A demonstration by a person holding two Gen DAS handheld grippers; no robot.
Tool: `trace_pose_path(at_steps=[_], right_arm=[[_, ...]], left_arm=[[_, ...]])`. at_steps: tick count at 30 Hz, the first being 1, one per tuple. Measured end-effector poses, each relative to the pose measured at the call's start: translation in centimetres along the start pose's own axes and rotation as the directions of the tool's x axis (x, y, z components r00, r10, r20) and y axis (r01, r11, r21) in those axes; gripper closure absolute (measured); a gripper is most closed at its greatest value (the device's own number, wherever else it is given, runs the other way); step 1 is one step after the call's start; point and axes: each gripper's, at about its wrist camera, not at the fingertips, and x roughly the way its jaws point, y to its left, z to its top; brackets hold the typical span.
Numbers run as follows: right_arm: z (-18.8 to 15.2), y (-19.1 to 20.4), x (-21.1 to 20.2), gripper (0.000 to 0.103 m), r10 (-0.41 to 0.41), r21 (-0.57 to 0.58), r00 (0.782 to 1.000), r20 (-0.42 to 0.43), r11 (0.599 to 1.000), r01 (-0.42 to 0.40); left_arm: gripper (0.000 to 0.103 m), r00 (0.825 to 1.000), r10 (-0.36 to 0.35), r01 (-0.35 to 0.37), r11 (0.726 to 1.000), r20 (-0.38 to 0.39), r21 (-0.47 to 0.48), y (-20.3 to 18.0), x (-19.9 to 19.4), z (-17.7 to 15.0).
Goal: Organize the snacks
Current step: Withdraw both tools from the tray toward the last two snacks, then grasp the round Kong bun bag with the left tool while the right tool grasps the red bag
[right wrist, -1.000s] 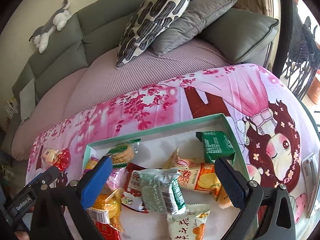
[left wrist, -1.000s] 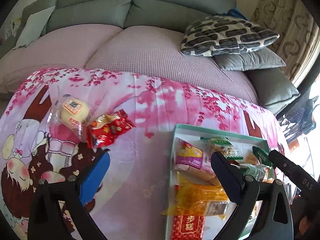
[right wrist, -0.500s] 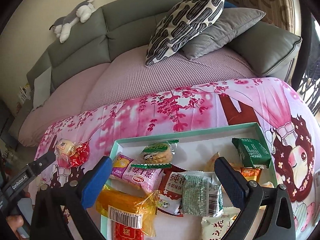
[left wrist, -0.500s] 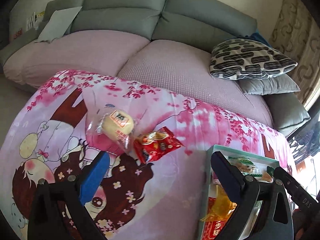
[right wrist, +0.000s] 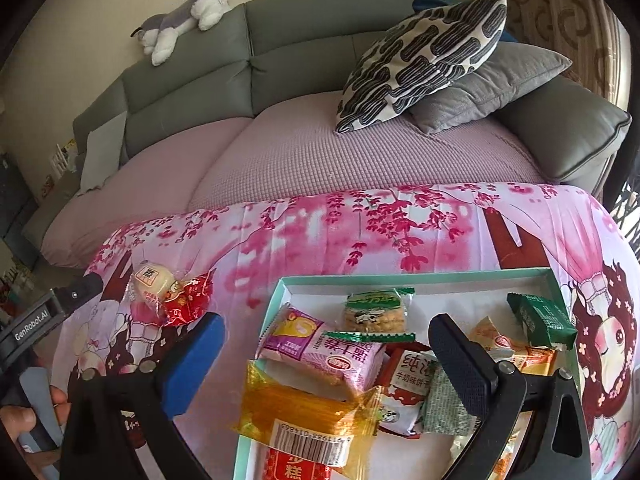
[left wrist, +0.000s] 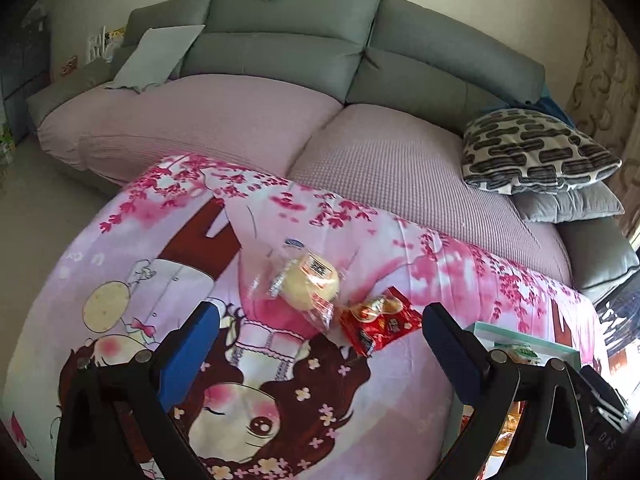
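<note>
A grey sofa [right wrist: 304, 40] with a mauve seat cover fills the background, carrying one black-and-white patterned cushion [right wrist: 424, 56], one grey cushion [right wrist: 492, 84] under it, and one grey-and-white plush dog [right wrist: 188, 12] along its backrest. In front stands the table [left wrist: 132, 264], draped in a pink cartoon cloth with blossom branches.

On the table's right side sits one teal-rimmed tray [right wrist: 416, 276] holding a heap of wrapped snacks. Readable among them: an orange cellophane pack [right wrist: 304, 408] with an upside-down barcode, a pink pack [right wrist: 344, 360] with Chinese characters, a red-and-white pack [right wrist: 408, 376] printed with Chinese words for milk biscuits, a clear round-biscuit pack [right wrist: 376, 312] with green ends, and a dark green pack [right wrist: 544, 316]; other print is too small to read.

Two snacks lie outside the tray, touching each other on the left of the cloth: a yellow bun in clear wrap [left wrist: 308, 284] with a small label, and a red packet [left wrist: 380, 324].

The left gripper [left wrist: 320, 344] hangs wide open and empty just short of these two. The right gripper [right wrist: 328, 348] is also spread wide, empty, above the tray's contents. In the right wrist view the left tool's body reads "GenRobot.AI", with a hand [right wrist: 24, 416] holding it.
</note>
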Motion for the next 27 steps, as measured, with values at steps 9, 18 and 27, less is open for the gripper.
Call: trace_pose_path(at_steps=[9, 18, 27], right_arm=[[0.3, 5.0, 2.2, 0.0, 0.085, -0.074, 0.995, -0.054, 0.993, -0.089], [1.4, 10.5, 6.6, 0.0, 0.123, -0.171, 0.985, -0.124, 0.975, -0.144], [1.4, 13.0, 11.4, 0.0, 0.132, -0.206, 0.97, -0.205, 0.963, -0.175]], left_arm=[[0.002, 0.999, 0.023, -0.024, 0.999, -0.035, -0.03, 2.9, 0.7, 1.5], [0.002, 0.99, -0.007, 0.012, 0.999, -0.141, 0.035, 2.9, 4.5, 2.8], [0.002, 0.959, -0.094, 0.099, 0.995, -0.267, 0.003, 3.4, 9.4, 4.1]])
